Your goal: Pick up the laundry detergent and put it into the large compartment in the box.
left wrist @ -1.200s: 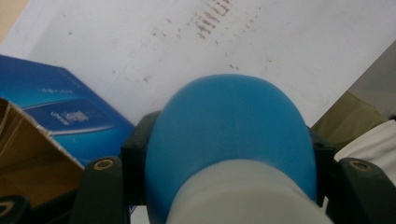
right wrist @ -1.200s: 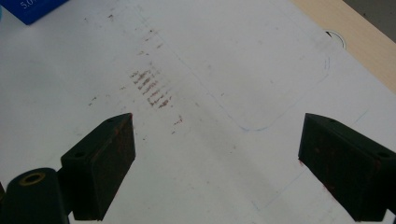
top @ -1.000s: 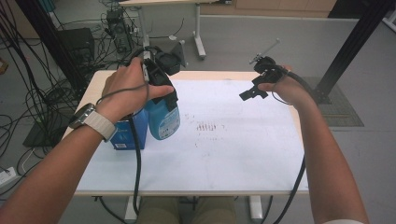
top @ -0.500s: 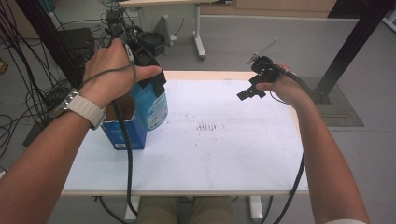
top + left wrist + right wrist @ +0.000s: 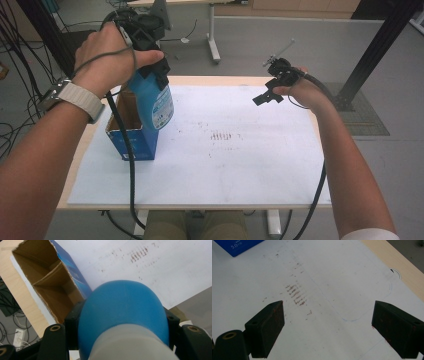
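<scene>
Left tool [image 5: 152, 60] clamped on blue bottle [image 5: 155, 102], raised above open cardboard box [image 5: 131, 131] at the surface's [image 5: 240, 170] left side; right tool [image 5: 267, 95] hovers far right. Left gripper view: bottle [image 5: 122, 315] between jaws, box [image 5: 47, 282] interior below. Right gripper view: right tool [image 5: 328, 327] jaws wide apart over stained white sheet [image 5: 324, 277].
</scene>
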### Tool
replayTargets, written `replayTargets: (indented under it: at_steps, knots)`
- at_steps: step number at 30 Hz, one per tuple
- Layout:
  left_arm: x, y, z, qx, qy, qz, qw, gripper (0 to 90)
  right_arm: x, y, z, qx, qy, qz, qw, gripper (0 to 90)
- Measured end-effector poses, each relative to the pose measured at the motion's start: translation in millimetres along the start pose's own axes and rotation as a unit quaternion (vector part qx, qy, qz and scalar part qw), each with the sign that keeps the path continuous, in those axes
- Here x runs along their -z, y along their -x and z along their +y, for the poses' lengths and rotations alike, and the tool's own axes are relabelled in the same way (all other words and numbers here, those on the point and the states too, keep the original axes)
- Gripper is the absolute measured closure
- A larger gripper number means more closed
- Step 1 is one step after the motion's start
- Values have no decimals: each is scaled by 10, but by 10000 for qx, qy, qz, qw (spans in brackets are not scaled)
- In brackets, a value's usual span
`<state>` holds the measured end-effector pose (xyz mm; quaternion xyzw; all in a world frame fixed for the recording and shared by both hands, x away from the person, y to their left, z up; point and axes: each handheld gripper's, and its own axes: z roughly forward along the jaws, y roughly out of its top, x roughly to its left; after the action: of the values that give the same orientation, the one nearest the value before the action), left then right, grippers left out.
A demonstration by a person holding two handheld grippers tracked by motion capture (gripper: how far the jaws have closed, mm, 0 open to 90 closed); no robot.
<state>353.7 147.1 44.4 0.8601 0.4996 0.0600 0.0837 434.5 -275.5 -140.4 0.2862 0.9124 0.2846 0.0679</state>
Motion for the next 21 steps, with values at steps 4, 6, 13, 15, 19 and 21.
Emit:
replayTargets:
  at_steps: [4,6,13,15,19,21]
  knots:
    - [67,-38,38,182,-38,92,9998,384,3,15,-5,-1,-11,-1,10000,109]
    - [88,-34,37,244,-5,173,9996,385,4,27,-7,-29,-32,-5,10000,109]
    - [103,-94,36,342,24,227,9992,384,5,43,-20,-62,-70,-38,9999,109]
    - [127,-133,29,378,40,211,9991,384,2,46,-19,-70,-72,-36,9999,109]
    - [167,-140,2,416,135,285,9986,382,-10,46,-8,-77,-75,-33,9999,109]
    - [195,-180,-5,483,171,268,9983,382,-14,45,-4,-84,-81,-40,9999,110]
